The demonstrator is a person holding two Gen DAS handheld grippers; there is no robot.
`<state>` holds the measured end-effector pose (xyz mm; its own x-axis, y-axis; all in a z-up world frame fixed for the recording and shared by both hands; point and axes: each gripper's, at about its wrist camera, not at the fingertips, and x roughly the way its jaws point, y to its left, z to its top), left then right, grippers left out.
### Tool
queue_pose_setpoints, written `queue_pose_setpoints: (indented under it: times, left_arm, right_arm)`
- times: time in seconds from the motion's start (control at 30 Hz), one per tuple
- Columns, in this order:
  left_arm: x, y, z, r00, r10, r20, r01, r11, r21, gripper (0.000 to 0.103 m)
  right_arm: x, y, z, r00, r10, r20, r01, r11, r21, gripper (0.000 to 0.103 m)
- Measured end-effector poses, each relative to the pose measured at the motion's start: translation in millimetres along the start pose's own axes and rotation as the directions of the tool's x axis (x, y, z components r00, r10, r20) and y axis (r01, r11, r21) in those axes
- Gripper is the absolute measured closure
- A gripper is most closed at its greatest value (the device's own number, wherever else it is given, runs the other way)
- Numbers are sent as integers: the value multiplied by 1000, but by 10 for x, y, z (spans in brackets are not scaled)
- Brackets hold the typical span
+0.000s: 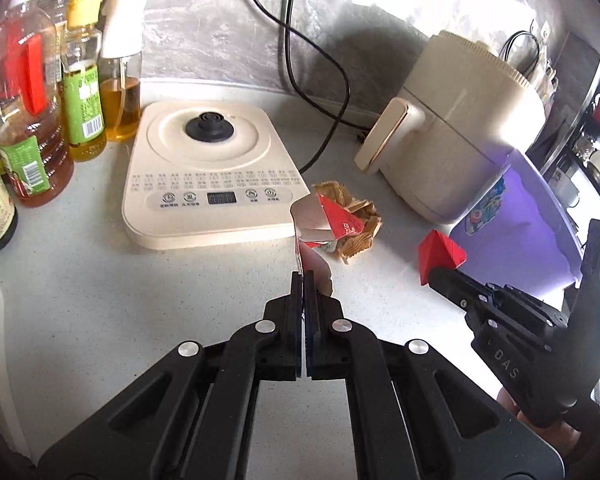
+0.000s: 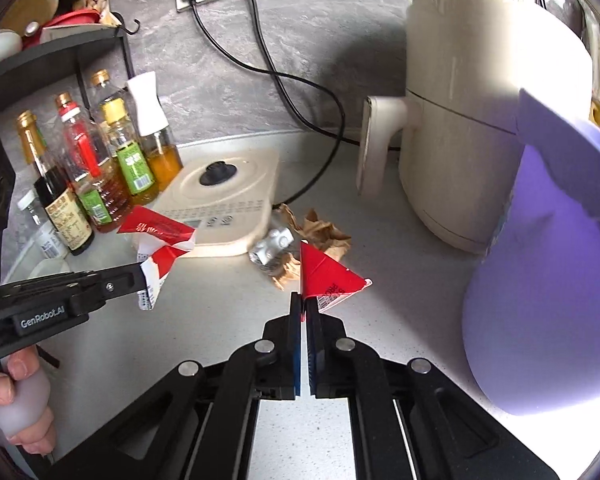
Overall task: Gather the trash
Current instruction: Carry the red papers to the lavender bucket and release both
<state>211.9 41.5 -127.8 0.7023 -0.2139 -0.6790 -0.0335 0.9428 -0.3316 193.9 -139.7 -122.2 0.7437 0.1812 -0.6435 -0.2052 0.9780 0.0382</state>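
Observation:
My left gripper (image 1: 303,276) is shut on a torn red-and-white carton (image 1: 324,222), held above the counter in front of the induction cooker; the same carton (image 2: 160,240) shows at the left of the right wrist view. My right gripper (image 2: 304,298) is shut on a red folded carton piece (image 2: 326,276), which appears as a red wedge (image 1: 440,254) in the left wrist view beside the purple bin (image 2: 540,300). Crumpled brown paper (image 1: 360,220) lies on the counter behind both, with a crushed clear bottle (image 2: 270,246) next to it.
A cream induction cooker (image 1: 208,168) sits mid-counter with several oil and sauce bottles (image 1: 80,80) to its left. A cream air fryer (image 2: 480,120) stands at the right by the wall, with black cables (image 2: 300,92) running to wall sockets. A hand (image 2: 16,392) holds the left gripper's handle.

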Motion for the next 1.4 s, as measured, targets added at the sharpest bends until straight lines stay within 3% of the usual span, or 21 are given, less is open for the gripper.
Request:
queue_pose_setpoints:
  times: [0.37, 0.7, 1.0, 1.4]
  left_arm:
    - [-639, -316, 138, 991, 60, 119, -67, 996, 56, 101]
    - [-1052, -619, 302, 981, 23, 193, -46, 992, 117, 101]
    - [-1218, -913, 377, 972, -1, 234, -40, 985, 170, 101]
    - [-1157, -1447, 478, 967, -94, 239, 34, 970, 241, 101]
  right_arm:
    - [-702, 86, 291, 992, 48, 119, -45, 999, -25, 100]
    - [-1195, -151, 613, 983, 12, 181, -14, 1000, 9, 100]
    - [-1460, -554, 759, 973, -88, 212, 77, 995, 58, 99]
    - [-1589, -1176, 878, 944, -251, 212, 231, 966, 117, 97]
